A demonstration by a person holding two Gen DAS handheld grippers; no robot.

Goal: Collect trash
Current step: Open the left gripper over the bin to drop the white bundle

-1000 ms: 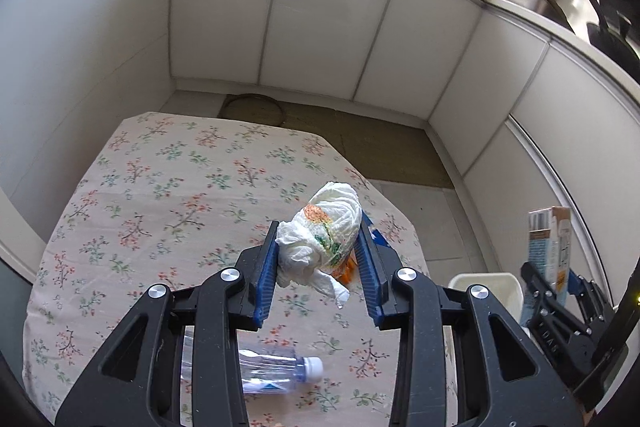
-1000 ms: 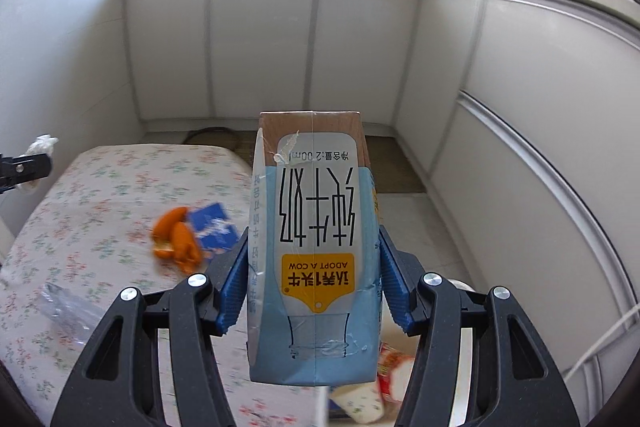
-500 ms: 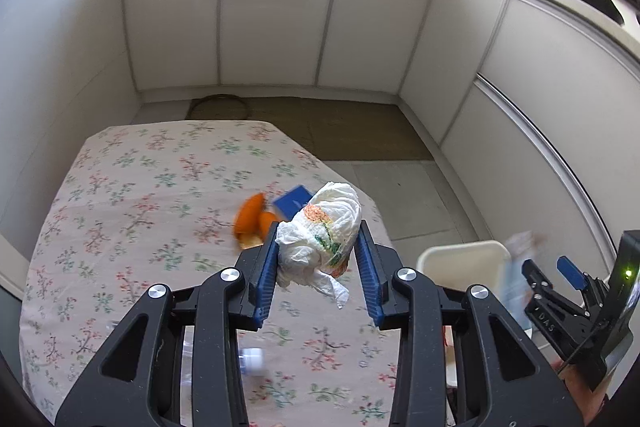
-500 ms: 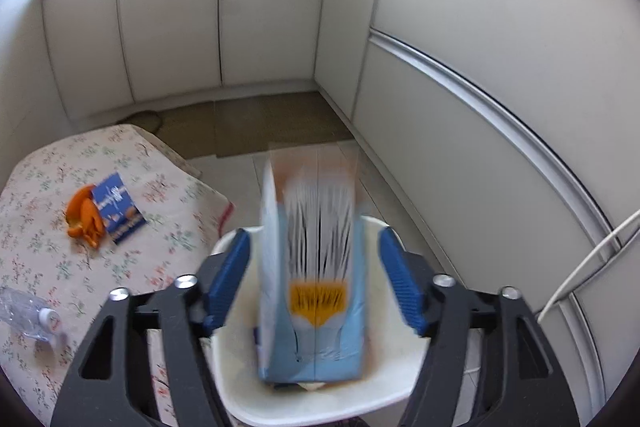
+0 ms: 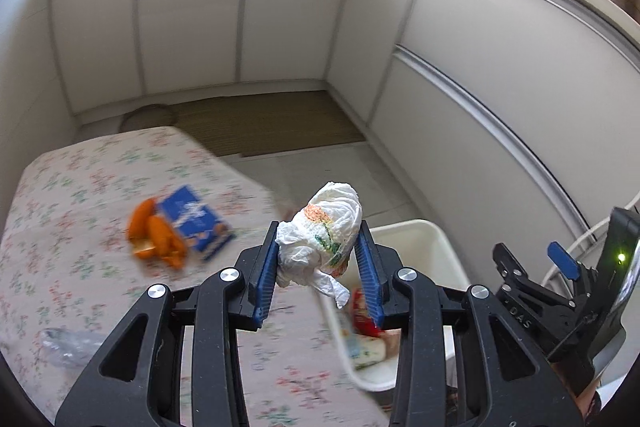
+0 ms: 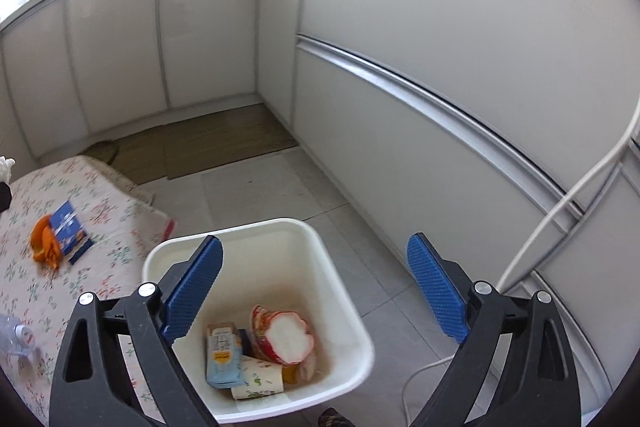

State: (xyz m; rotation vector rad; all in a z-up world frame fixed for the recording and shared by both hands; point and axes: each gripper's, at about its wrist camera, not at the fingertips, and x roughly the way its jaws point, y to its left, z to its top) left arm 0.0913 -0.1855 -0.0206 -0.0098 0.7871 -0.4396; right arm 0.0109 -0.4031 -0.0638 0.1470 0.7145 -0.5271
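Your left claw (image 5: pixel 318 267) is clamped on the tissue wad (image 5: pixel 324 239); your right claw (image 6: pixel 316 291) is opening, empty, over the bin (image 6: pixel 332 267). Milk carton (image 6: pixel 223 355) lies inside; bottle (image 5: pixel 66 347) blurred.

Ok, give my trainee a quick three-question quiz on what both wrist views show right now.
1. True or false: the left gripper holds a crumpled tissue wad.
2. Where does the blue milk carton lie? A) on the table B) in the white bin C) on the floor
3. Fill in: beside the blue packet on the floral tablecloth lie pieces of ____ peel.

Key: 1 true; 2 B; 3 orange. The right gripper is opening above the bin, nothing between its pads.
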